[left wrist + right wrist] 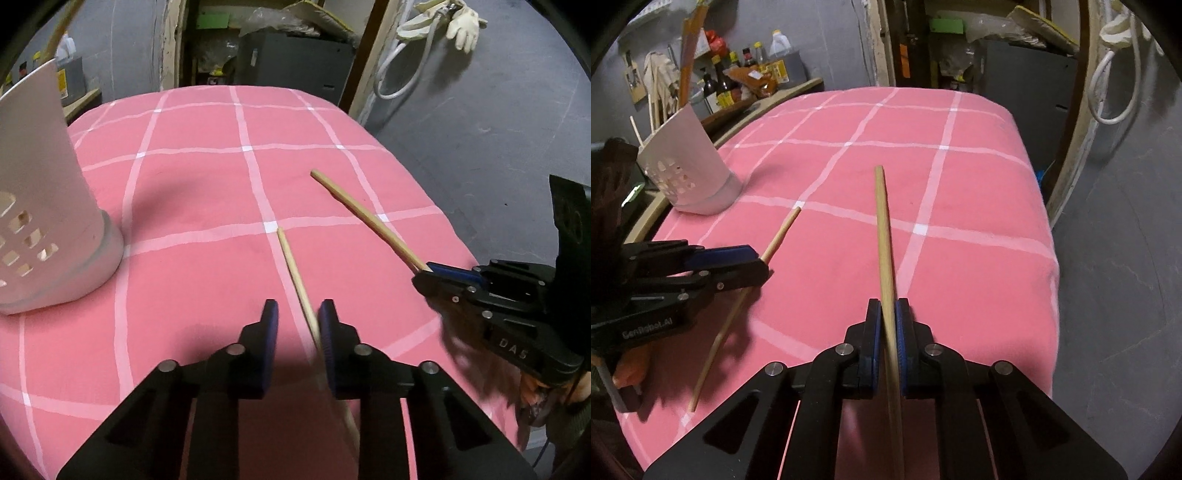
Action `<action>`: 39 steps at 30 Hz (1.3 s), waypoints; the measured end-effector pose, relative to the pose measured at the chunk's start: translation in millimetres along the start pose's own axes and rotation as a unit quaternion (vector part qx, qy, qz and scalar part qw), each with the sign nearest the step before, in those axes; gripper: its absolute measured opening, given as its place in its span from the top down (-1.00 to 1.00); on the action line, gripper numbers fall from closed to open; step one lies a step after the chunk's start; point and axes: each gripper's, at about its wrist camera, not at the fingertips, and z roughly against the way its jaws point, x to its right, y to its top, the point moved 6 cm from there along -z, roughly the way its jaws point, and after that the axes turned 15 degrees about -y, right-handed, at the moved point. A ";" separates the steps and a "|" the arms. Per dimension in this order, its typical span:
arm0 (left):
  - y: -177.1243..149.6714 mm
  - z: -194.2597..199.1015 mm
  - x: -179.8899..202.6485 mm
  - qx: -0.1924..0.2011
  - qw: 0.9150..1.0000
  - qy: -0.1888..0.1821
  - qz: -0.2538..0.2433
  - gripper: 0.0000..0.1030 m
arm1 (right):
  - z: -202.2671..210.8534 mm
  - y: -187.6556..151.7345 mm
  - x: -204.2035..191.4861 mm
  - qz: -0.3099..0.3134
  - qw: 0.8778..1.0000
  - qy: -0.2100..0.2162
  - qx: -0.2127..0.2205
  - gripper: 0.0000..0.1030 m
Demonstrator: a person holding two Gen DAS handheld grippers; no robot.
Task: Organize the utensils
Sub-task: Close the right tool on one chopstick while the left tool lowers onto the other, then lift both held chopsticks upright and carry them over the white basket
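Note:
Two wooden chopsticks lie on the pink checked tablecloth [184, 184]. The nearer chopstick [291, 262] [779, 236] runs between the fingers of my left gripper [298, 306] [761, 264]. It rests against the right pad, and a gap shows to the left pad, so this gripper is open. My right gripper [886, 321] [421, 275] is shut on the other chopstick [882, 229] [362, 210], which points away across the table. A white perforated utensil holder [55, 221] [690, 166] stands upright at the left with thin sticks in it.
The table's right edge [1049, 258] drops to a grey floor. A shelf of bottles [738, 81] stands behind the holder. A dark cabinet [295, 62], a white hose [399, 74] and a glove [463, 26] are beyond the far edge.

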 end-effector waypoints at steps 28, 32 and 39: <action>4.3 83.6 20.7 0.169 0.985 -0.006 -0.024 0.95 | 77.4 40.1 -18.5 -0.109 0.971 0.106 0.186 0.89; 8.4 117.4 24.2 0.233 0.972 -0.006 -0.037 0.95 | 101.3 50.2 -29.1 -0.131 0.949 0.135 0.252 0.89; 18.4 180.2 11.2 0.326 0.945 0.006 -0.039 0.95 | 131.6 80.0 -60.0 -0.149 0.907 0.173 0.353 0.89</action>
